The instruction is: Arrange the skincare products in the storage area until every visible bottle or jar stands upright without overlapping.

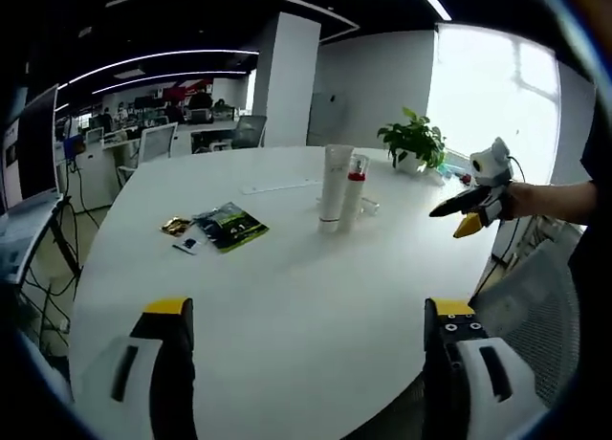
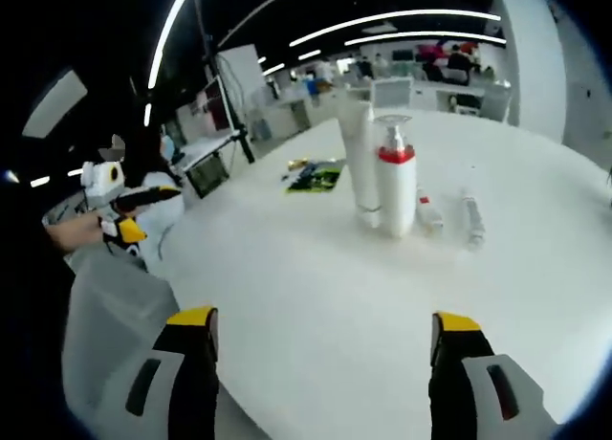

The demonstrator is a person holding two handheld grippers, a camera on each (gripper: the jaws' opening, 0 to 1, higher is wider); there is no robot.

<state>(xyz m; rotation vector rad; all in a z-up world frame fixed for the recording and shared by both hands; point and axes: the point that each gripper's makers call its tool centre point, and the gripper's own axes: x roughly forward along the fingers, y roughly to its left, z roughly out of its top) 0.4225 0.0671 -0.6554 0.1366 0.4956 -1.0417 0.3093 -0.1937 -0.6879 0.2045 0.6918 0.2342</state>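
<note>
While both grippers, left gripper [image 1: 304,340] and right gripper [image 2: 320,354], hang with jaws apart near the table [image 2: 316,268] edge, two bottles [image 2: 381,177] stand mid-table; small tubes [image 2: 449,215] lying beside them look next for standing.

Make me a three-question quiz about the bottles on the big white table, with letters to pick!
1. Where does the green packet lie?
A. on the table
B. on a chair
C. on the floor

2. What colour is the band on the pump bottle?
A. blue
B. red
C. yellow

3. How is the tall white tube placed?
A. lying flat
B. standing upright
C. held in fingers

Answers: 1 A, it rests flat on the white tabletop. 2 B, a red ring sits below the pump. 3 B, it stands beside the pump bottle.
</note>
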